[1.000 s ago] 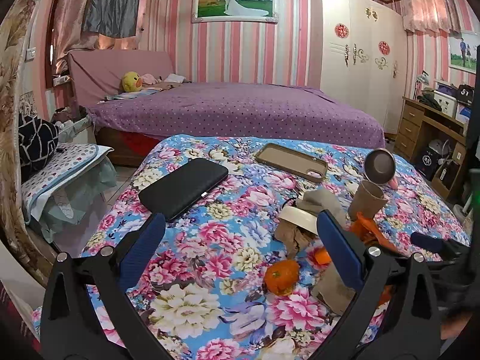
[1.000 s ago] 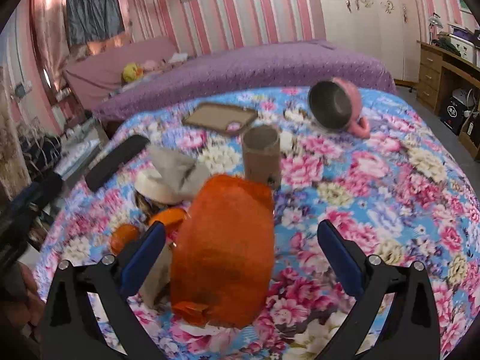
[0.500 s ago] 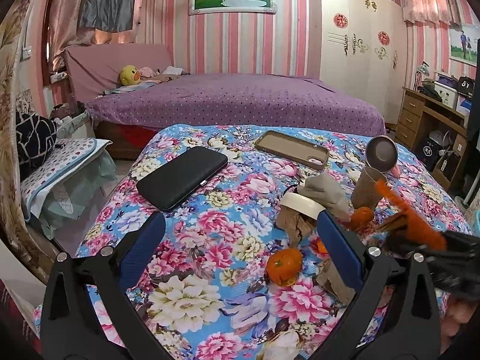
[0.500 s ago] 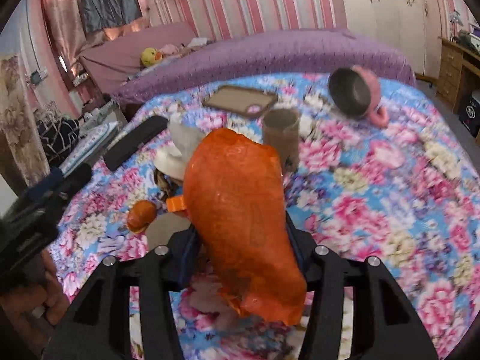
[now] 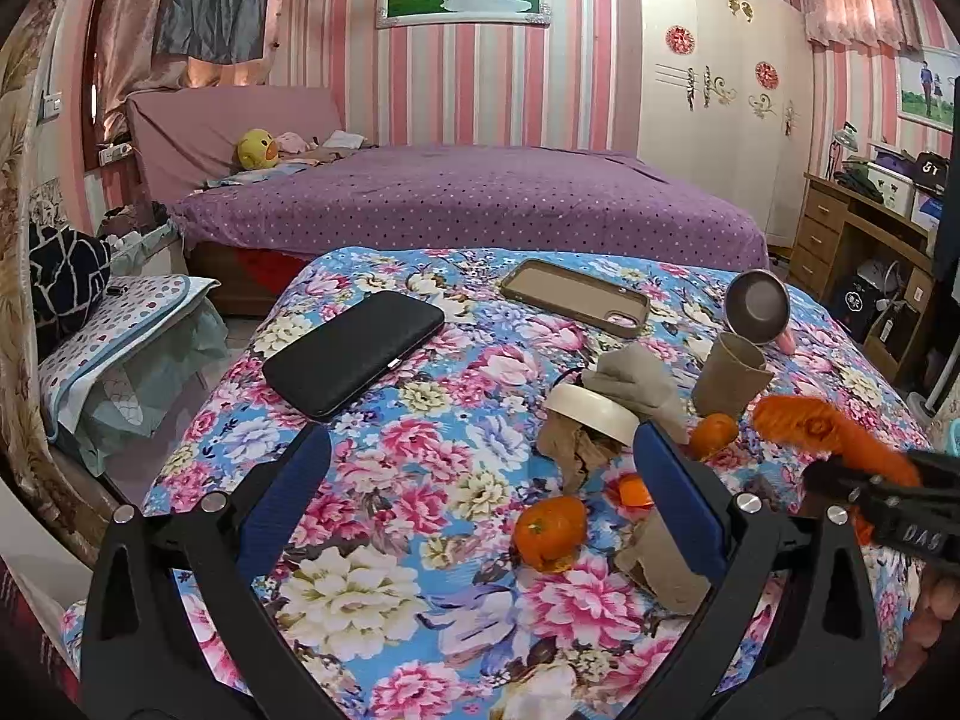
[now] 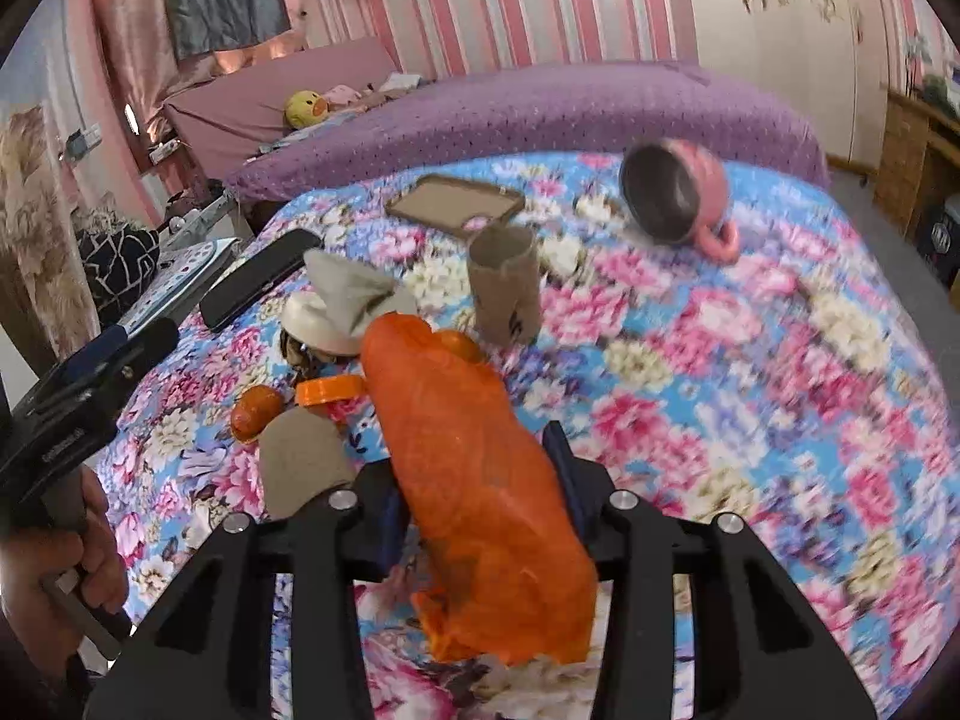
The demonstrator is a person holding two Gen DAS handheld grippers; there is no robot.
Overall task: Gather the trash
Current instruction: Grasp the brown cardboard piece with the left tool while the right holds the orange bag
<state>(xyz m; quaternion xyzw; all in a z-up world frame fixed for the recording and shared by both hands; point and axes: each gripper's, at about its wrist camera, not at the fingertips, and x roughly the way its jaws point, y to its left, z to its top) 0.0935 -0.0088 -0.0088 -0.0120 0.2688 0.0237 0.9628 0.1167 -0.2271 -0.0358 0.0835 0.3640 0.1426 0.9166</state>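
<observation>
My right gripper [image 6: 474, 510] is shut on an orange plastic bag [image 6: 474, 468] and holds it above the floral cloth; the bag also shows in the left wrist view [image 5: 834, 438]. My left gripper [image 5: 480, 498] is open and empty above the cloth. Trash lies in a heap: a piece of orange peel [image 5: 549, 531], a second peel [image 5: 711, 433], a brown paper cup [image 5: 729, 375], crumpled brown paper [image 5: 576, 450], a white lid [image 5: 594, 414], a grey tissue [image 5: 636, 381] and a flat piece of cardboard [image 6: 300, 462].
A black phone [image 5: 354, 351] and a brown phone case [image 5: 576, 297] lie on the floral cloth [image 5: 372, 540]. A pink cup [image 6: 678, 198] lies on its side at the back right. A purple bed [image 5: 468, 198] stands behind, a desk [image 5: 864, 240] at the right.
My right gripper has closed on the orange bag and lifted it off the cloth. My left gripper has stayed open and drawn back a little.
</observation>
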